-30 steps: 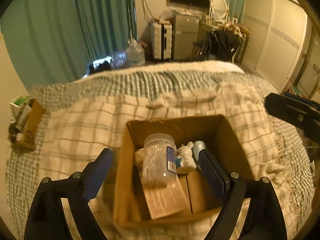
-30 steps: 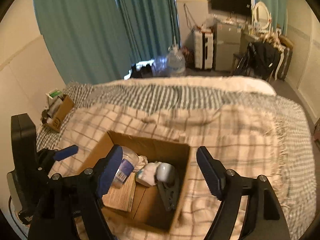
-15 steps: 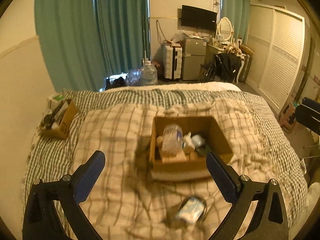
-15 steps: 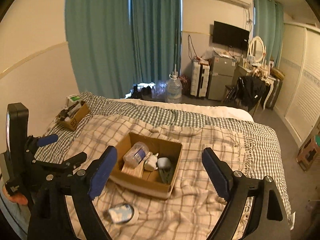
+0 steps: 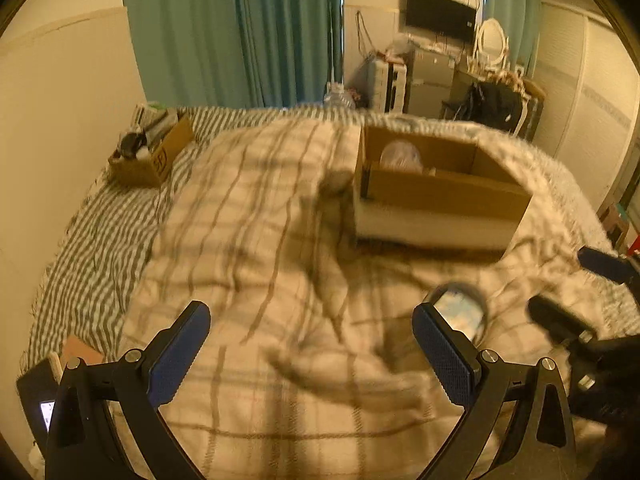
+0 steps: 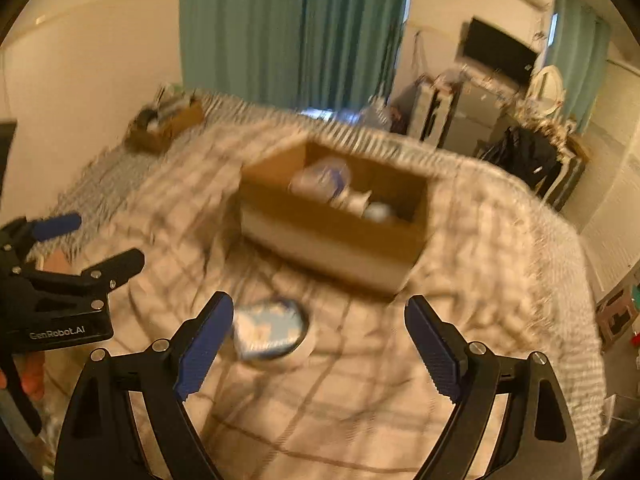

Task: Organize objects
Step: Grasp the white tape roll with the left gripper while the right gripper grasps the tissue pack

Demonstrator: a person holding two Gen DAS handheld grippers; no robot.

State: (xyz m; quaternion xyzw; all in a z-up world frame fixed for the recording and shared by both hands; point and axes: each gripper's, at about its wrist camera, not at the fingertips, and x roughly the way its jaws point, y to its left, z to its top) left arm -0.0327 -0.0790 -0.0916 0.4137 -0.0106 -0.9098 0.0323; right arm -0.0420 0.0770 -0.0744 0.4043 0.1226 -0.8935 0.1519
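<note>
Pouch (image 6: 270, 330), blue and white with a dark rim: flat on the checked blanket (image 5: 260, 240), in front of the big cardboard box (image 5: 440, 196) and apart from it.

Left gripper (image 5: 310, 316): jaws wide apart, nothing between them, only blanket folds. Pouch just beyond the tip of its right finger (image 5: 444, 356), partly hidden behind the blue pad, outside the jaw gap.

Right gripper (image 6: 320, 306): jaws also wide apart and holding nothing. Pouch near the tip of its left finger (image 6: 204, 348), mostly inside the gap at the left side; touching or not, impossible to say because of blur.

Open room: free blanket between the two grippers and the big box, and more free blanket to the left, up to the striped border. Bed edge close on the right; pale wall along the left side. Small cardboard box (image 5: 160, 156) full of items far at the left corner of the bed, well apart from everything else.

Left wrist view only: near wall of the big box from low, with just the top of a clear jar (image 5: 400, 154) above the rim; right gripper at the right edge.

Right wrist view only: inside of the big box, with the jar and some pale, blurred items beside it; left gripper at the left edge, with fingers of the person's hand (image 6: 32, 372) under it.
</note>
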